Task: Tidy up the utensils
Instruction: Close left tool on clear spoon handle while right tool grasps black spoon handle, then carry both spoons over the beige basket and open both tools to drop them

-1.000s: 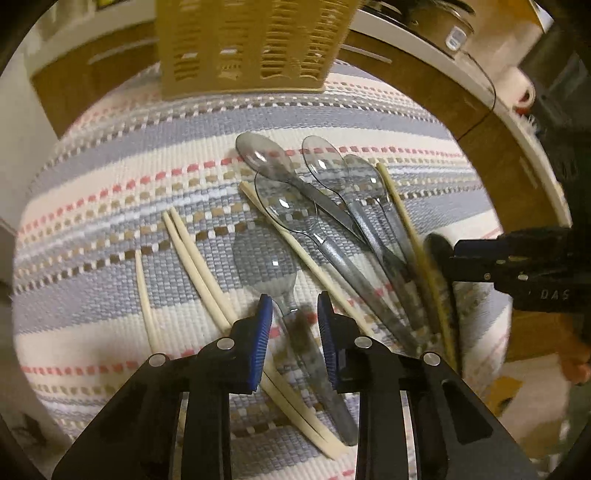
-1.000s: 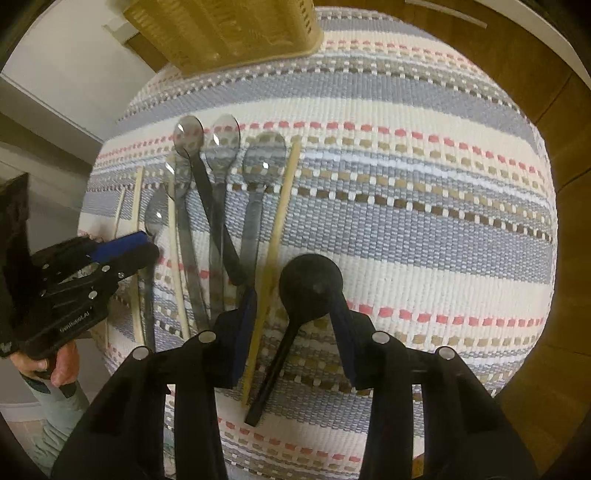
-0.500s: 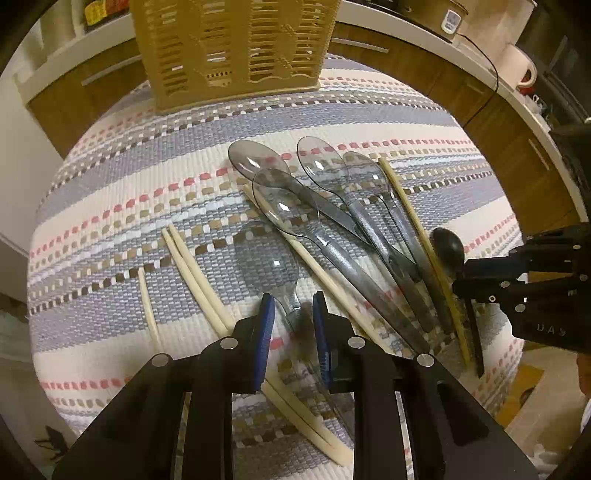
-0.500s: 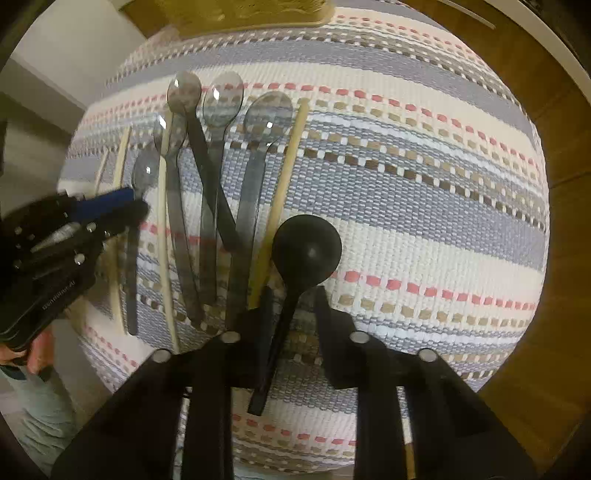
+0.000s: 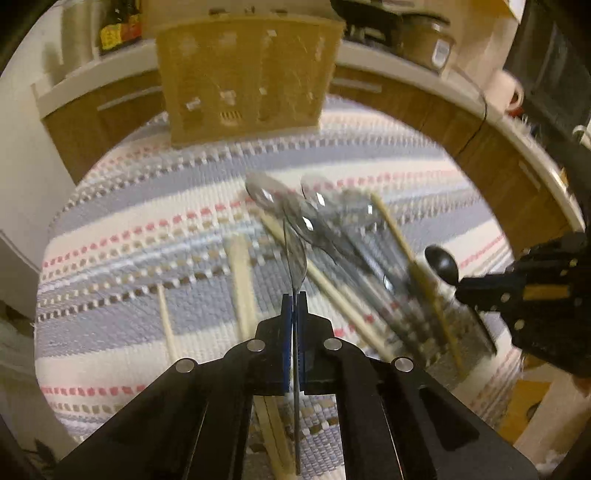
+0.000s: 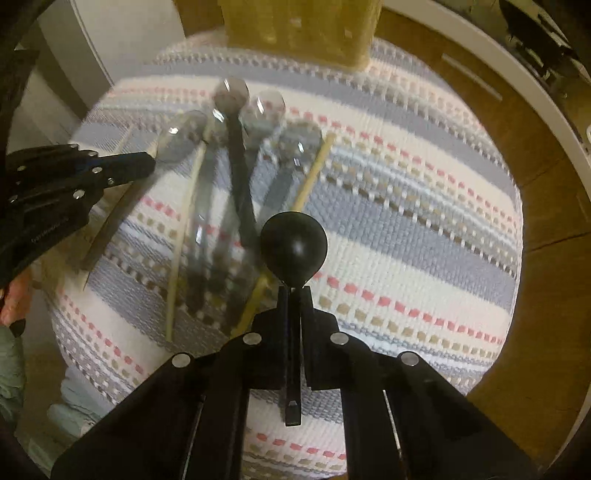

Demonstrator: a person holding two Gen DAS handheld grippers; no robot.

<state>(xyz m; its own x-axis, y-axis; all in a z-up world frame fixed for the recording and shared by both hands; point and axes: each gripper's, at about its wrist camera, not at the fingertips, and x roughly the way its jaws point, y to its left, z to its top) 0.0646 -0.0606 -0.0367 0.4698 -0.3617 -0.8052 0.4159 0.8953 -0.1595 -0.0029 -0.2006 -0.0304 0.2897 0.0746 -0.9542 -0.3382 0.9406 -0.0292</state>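
Between the blue pads of the left gripper (image 5: 294, 295) stands the thin handle of a clear plastic spoon (image 5: 295, 251), and the jaws are closed on it; the spoon is turned on its edge, its bowl pointing away from the gripper and lifted above the striped woven cloth (image 5: 147, 221); just to the left of this gripper two pale chopsticks (image 5: 242, 280) lie on the cloth, and to the right a group of clear spoons (image 5: 332, 229) lies in a blurred pile with more chopsticks among them; far behind, at the far edge of the cloth, a tan slotted utensil basket (image 5: 243, 74) stands upright. The right gripper (image 6: 294, 291) has its jaws closed on the handle of a black spoon (image 6: 293, 247); the round bowl sticks out beyond the fingertips, and the handle end shows near the camera; to the left of it lie the clear spoons (image 6: 236, 155) and a chopstick (image 6: 310, 173); the basket (image 6: 299, 29) is at the far side, well apart from both grippers.
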